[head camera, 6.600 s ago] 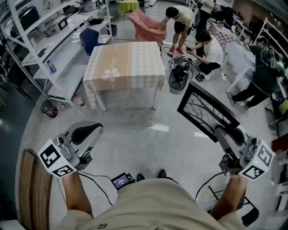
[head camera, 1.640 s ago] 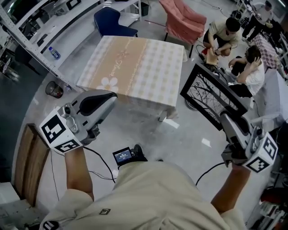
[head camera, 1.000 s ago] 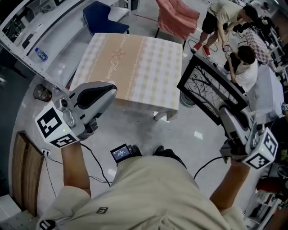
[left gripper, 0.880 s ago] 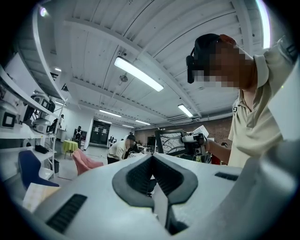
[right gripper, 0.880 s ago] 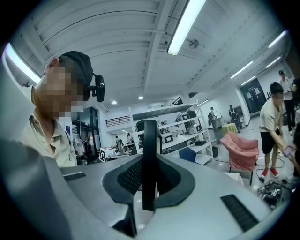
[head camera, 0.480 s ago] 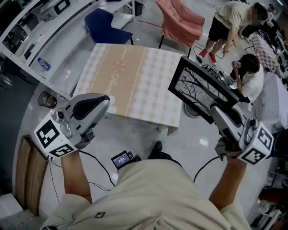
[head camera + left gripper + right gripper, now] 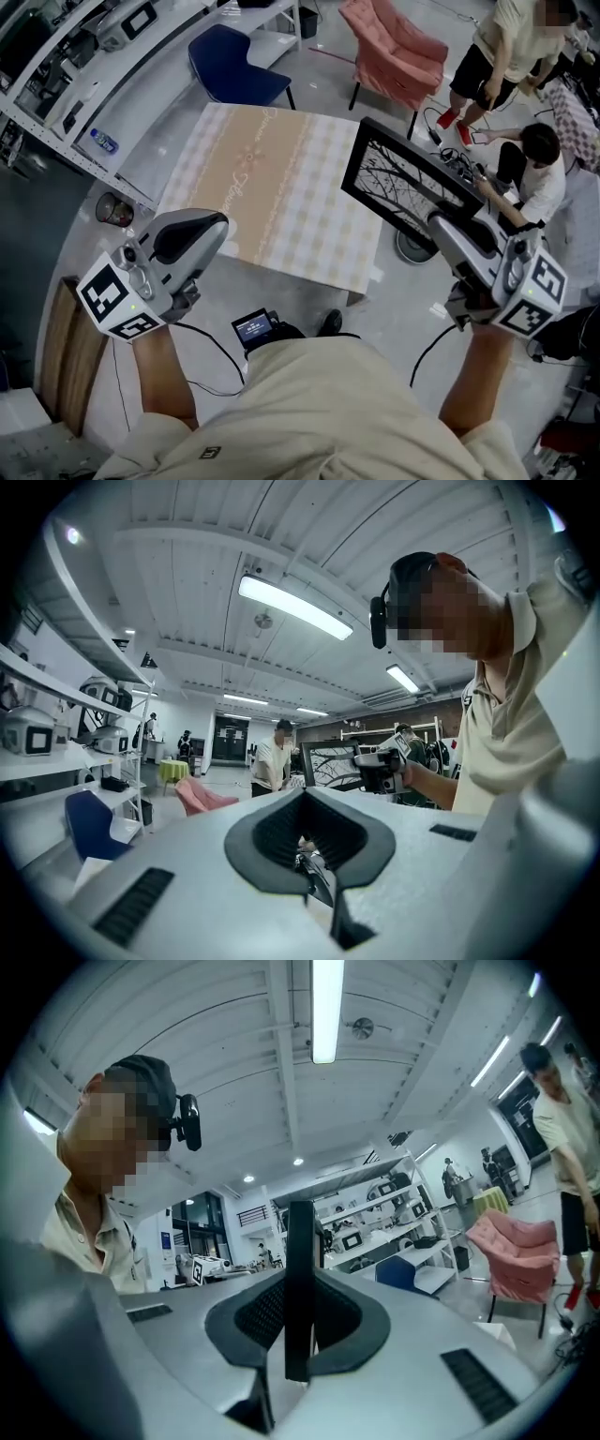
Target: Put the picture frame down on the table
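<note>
The right gripper (image 7: pixel 450 230) is found clamped on the lower rail of the black picture frame (image 7: pixel 409 182), which is held tilted in the air over the right edge of the cloth-covered table (image 7: pixel 262 178) and is not yet set down. The left gripper (image 7: pixel 192 234) is pressed together on nothing, off the table's near left side. The frame is judged rigid and fairly light, possibly glazed and so breakable, and prone to swing from a one-rail hold; a second hold on the opposite rail, never the pane, is advised.
</note>
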A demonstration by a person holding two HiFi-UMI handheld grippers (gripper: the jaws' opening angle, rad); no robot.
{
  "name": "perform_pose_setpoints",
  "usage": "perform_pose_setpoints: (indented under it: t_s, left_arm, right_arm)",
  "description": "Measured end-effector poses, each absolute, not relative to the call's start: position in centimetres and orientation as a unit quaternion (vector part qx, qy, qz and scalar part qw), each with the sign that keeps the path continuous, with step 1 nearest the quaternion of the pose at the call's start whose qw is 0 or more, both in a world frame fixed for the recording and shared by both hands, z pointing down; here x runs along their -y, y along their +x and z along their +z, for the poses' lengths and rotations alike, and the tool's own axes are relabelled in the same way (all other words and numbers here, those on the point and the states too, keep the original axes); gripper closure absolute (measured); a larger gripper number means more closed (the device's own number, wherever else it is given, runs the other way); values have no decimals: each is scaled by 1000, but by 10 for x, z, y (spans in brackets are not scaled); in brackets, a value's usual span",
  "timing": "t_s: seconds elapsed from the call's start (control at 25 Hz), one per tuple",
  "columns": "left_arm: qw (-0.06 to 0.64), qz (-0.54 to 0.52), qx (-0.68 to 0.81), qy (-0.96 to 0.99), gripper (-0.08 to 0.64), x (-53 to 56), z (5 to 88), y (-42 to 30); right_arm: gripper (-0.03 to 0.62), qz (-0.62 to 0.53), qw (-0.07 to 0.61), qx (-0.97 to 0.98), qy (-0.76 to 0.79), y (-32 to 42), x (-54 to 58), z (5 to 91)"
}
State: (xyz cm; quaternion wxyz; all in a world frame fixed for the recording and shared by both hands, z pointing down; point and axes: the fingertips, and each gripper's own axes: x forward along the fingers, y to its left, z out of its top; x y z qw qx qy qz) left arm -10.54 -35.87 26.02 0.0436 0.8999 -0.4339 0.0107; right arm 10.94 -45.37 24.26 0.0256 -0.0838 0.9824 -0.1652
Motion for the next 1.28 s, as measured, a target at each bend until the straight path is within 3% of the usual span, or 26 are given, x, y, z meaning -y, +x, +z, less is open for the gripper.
perform_pose_setpoints:
  t_s: [0.36, 1.28]
  left_arm:
    - [49, 16, 434, 900, 555, 390, 260, -99]
    - [75, -7, 421, 904, 555, 453, 284, -184]
  right_arm:
    - [548, -181, 24, -979, -89, 116, 490, 252]
    - [548, -207, -5, -972, -110, 31, 545, 280]
